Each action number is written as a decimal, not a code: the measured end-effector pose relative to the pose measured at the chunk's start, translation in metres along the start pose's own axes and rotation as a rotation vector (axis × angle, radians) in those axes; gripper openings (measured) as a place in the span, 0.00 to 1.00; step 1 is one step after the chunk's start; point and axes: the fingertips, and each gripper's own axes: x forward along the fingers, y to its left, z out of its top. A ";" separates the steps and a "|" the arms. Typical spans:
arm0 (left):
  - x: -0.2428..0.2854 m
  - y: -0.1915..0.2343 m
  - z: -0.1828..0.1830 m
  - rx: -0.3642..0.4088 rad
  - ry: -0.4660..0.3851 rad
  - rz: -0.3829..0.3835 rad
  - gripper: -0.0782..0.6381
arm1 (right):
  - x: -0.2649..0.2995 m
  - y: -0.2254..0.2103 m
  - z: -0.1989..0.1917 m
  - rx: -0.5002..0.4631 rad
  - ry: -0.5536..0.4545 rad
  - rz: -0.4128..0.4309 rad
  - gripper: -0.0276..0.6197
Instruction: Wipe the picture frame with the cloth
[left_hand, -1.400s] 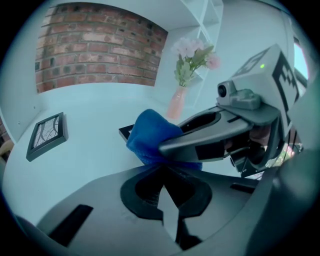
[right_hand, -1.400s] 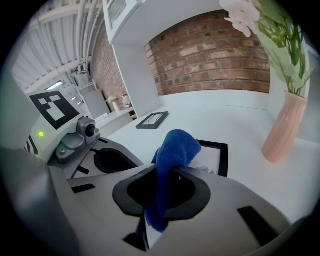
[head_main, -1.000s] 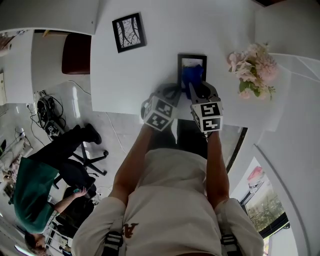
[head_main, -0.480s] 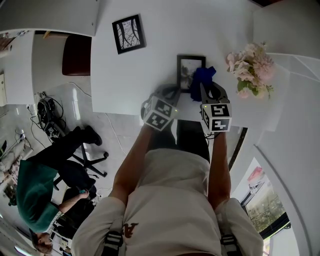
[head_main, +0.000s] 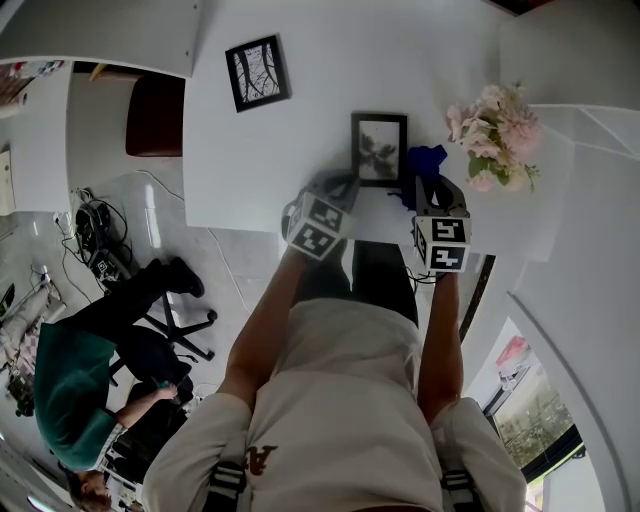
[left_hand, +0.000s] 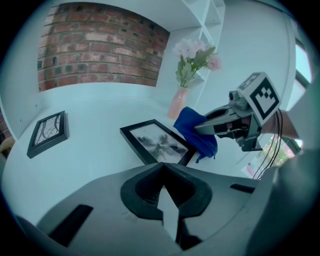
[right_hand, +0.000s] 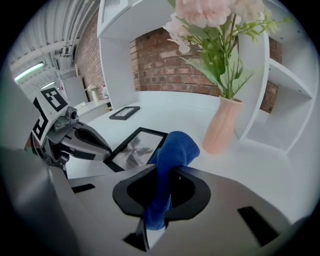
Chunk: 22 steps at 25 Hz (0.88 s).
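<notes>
While clamped on the fleecy blue cloth (right_hand: 172, 150), the right hand-held gripper (right_hand: 160, 195) hovers beside the black rectangular picture frame (head_main: 379, 148) near the front edge of the white tabletop (head_main: 300, 150); the left hand-held gripper (left_hand: 164, 200) is closed, empty.

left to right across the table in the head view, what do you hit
small frame → picture frame → cloth → flowers
</notes>
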 end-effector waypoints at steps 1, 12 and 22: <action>0.000 0.000 0.000 -0.007 -0.006 -0.002 0.11 | -0.003 0.000 0.000 -0.003 -0.003 -0.004 0.10; -0.027 0.000 0.018 -0.008 -0.072 0.028 0.11 | -0.036 0.025 0.020 0.009 -0.105 0.029 0.10; -0.081 -0.006 0.066 0.056 -0.183 0.073 0.11 | -0.076 0.052 0.072 0.000 -0.277 0.052 0.09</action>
